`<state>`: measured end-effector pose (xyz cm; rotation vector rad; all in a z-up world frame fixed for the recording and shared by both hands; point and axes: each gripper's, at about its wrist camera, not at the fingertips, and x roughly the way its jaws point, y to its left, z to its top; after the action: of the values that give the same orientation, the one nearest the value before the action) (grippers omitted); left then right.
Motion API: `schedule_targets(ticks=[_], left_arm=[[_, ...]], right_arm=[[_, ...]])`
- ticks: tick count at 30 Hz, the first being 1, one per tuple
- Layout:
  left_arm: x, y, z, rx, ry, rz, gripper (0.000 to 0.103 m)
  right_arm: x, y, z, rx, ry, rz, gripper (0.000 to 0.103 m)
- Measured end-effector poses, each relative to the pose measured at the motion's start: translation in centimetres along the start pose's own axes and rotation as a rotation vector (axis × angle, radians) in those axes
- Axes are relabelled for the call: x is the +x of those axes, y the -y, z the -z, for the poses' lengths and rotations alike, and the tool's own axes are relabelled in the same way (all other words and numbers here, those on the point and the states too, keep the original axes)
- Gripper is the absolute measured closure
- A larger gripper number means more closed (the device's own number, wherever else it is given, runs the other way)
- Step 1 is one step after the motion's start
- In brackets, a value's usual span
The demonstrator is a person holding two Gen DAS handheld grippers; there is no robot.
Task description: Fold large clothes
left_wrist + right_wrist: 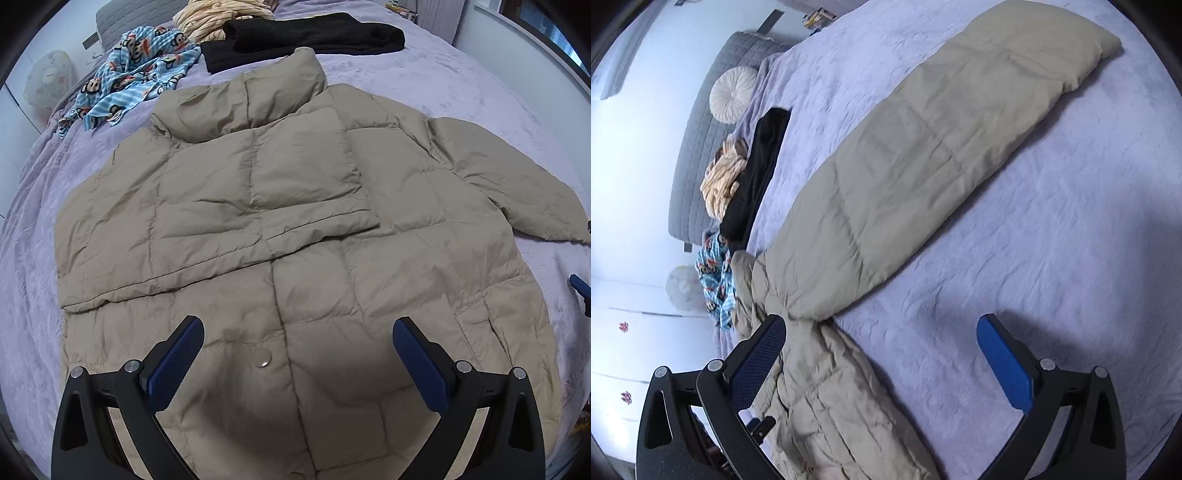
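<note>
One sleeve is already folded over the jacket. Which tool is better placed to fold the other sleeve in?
Probably the right tool: it is open, and the outstretched sleeve lies straight ahead of it on the bed. The left tool, also open, hovers over the jacket hem.

Beige puffer jacket (295,236) spread on the bed — one sleeve already folded in.

The quilted jacket lay front-up and flat, its stand collar (266,92) pointing away and a round metal snap (264,357) showing beside the closed front seam. One sleeve (207,206) was folded across the chest, its cuff reaching past the centre line — the other sleeve (923,155) stretched straight out to the side, puffy and lightly creased.
</note>
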<state>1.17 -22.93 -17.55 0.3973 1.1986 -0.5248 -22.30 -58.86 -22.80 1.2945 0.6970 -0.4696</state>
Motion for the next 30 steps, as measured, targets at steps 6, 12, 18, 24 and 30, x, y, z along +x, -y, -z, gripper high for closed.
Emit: schedule_targets(ticks=[6, 12, 18, 24, 30], left_arm=[[0.5, 1.6, -1.3, 0.011, 0.0, 0.022, 0.0], [0.7, 2.1, -2.1, 0.026, 0.012, 0.02, 0.0], [0.9, 1.2, -2.7, -0.01, 0.01, 0.046, 0.0], [0.5, -1.1, -3.0, -0.042, 0.031, 0.051, 0.0], [0.0, -5.2, -3.0, -0.082, 0.056, -0.011, 0.0]], right_arm=[[-0.5, 3.9, -5.6, 0.173, 0.111, -0.044, 0.0], [0.1, 6.8, -8.8, 0.363, 0.191, -0.197, 0.0], [2.1, 7.4, -9.6, 0.523, 0.178, -0.326, 0.041], [3.0, 4.2, -9.3, 0.43, 0.141, -0.36, 0.094], [2.9, -6.3, -8.3, 0.122, 0.083, -0.402, 0.095]])
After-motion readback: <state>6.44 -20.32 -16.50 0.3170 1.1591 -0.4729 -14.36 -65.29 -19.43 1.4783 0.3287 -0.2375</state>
